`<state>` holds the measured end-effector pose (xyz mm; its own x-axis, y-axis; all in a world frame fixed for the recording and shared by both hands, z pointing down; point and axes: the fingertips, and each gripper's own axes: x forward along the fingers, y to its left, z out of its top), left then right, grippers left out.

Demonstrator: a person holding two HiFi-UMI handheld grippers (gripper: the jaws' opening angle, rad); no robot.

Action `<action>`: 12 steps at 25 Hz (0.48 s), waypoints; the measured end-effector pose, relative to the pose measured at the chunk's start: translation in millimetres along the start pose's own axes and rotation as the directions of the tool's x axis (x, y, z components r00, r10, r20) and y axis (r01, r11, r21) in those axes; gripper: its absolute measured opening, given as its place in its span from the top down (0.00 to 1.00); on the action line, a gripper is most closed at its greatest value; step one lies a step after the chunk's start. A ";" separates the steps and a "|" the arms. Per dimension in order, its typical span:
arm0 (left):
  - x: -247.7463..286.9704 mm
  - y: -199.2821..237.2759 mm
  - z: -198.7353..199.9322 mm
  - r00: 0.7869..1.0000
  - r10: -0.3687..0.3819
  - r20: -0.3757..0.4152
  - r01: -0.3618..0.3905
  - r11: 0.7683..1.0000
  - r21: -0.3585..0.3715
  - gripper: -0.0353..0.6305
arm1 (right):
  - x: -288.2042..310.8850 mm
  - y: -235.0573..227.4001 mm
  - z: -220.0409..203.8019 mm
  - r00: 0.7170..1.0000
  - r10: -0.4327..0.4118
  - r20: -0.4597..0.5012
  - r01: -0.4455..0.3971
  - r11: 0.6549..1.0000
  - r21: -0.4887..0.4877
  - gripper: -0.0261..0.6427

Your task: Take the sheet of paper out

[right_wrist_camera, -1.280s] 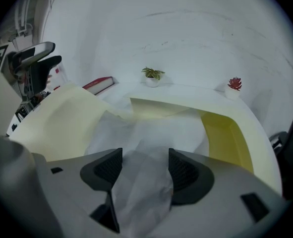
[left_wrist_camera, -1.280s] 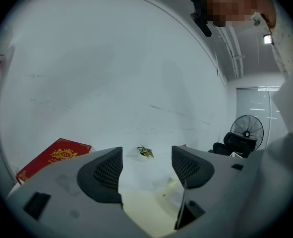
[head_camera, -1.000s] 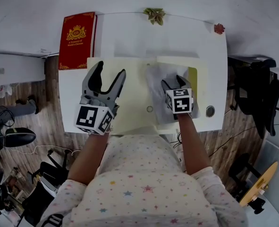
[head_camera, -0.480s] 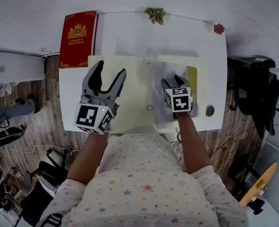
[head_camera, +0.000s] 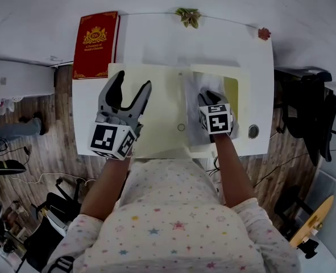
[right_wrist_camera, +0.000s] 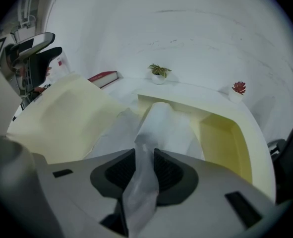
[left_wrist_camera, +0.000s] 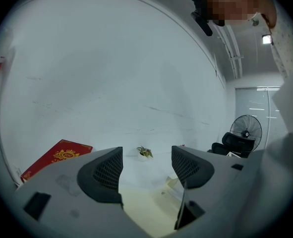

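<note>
White table [head_camera: 156,38], left tongs [left_wrist_camera: 146,166] wide, right tongs [right_wrist_camera: 145,168] pinching paper sheet [right_wrist_camera: 162,125], pinch plain only in gripper view

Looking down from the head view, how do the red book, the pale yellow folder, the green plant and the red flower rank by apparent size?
1. pale yellow folder
2. red book
3. green plant
4. red flower, only slightly smaller than the plant

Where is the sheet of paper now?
In the right gripper view, the sheet of paper is pinched in the right hand-held gripper, over the open yellow folder on the right side of the table.
</note>
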<state>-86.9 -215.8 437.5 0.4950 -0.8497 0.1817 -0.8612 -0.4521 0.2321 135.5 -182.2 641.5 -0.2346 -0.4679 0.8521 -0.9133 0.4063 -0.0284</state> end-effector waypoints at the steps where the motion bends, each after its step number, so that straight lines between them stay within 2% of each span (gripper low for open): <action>1: -0.6 -0.7 0.3 1.000 -0.001 0.001 0.001 1.000 0.001 0.52 | -1.1 0.0 -0.3 1.000 0.002 0.002 -0.002 1.000 -0.001 0.80; 6: -4.7 -3.7 0.7 1.000 -0.004 0.005 0.004 1.000 0.003 0.52 | -8.0 1.7 0.9 1.000 0.005 0.019 -0.005 1.000 -0.009 0.90; 12: -9.0 -6.7 1.9 1.000 -0.004 0.013 0.004 1.000 0.005 0.52 | -16.5 4.4 4.4 0.998 0.021 0.051 -0.021 1.000 -0.002 0.94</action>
<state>-85.9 -205.6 432.5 0.4965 -0.8516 0.1681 -0.8600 -0.4564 0.2281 133.9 -176.2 625.0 -0.2705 -0.4988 0.8235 -0.9076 0.4173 -0.0454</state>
